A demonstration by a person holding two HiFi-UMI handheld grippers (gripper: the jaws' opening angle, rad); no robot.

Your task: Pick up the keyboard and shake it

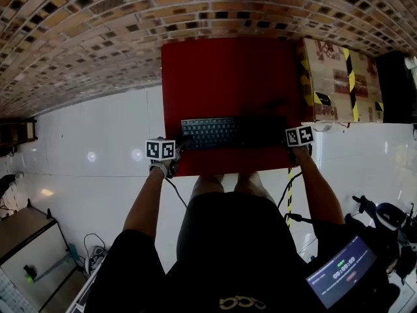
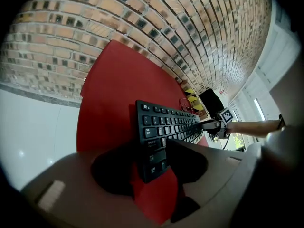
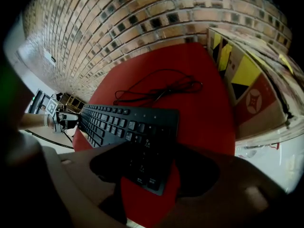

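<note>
Black keyboard point(image 1: 225, 133) lying on a red table point(image 1: 228, 70)
White floor point(image 1: 85, 135) on the left, brick wall point(image 1: 98, 18) behind; left gripper point(image 2: 152, 159) and right gripper point(image 3: 152, 167) each have jaws spread loosely around a keyboard end; a cardboard box point(image 1: 339, 80) stands right

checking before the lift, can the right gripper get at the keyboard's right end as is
Likely yes: the right gripper has its jaws open astride that end of the keyboard; the cardboard box stands off to the side.

Black short-sleeved shirt point(image 1: 221, 266); marker cubes point(image 1: 160, 150) on left gripper point(image 1: 183, 143) and right gripper point(image 1: 288, 147)
</note>
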